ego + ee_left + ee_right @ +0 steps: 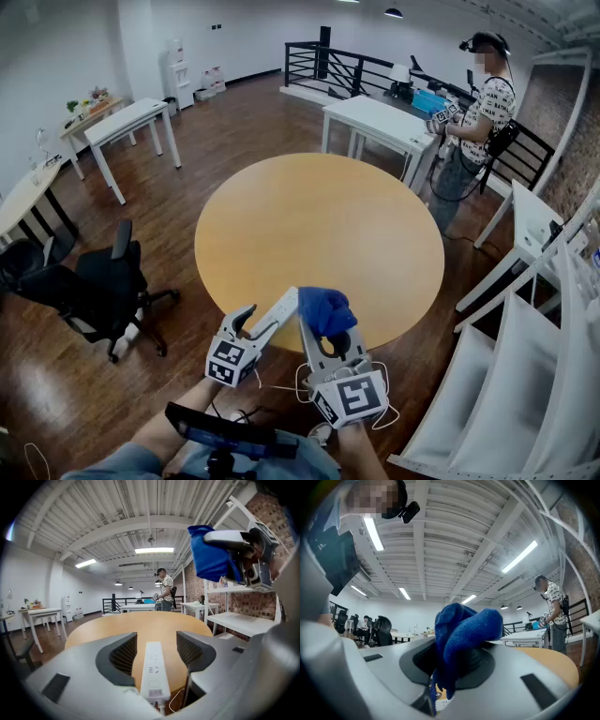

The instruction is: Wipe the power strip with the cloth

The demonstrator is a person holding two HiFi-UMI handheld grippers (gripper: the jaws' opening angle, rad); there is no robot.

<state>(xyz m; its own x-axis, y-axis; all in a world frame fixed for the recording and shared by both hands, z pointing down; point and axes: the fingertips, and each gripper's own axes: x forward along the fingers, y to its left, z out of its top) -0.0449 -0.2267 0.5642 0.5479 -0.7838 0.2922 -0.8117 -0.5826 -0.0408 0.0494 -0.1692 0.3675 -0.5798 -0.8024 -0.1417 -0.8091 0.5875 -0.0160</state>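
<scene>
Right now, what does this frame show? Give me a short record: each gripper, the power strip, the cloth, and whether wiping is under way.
left gripper: open, one jaw on each side of the power strip, with a gap showing on both sides
right gripper: shut on the cloth, which is blue and bunched
power strip: white, at the near edge of the round table, cable end toward the left gripper
cloth: raised, apart from the power strip
wiping: not yet begun
background: person standing beyond the round table

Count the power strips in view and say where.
1. The power strip sits between the left gripper's open jaws, over the round table's near edge, beside the blue cloth in the right gripper. None other shows; some may be hidden.
</scene>
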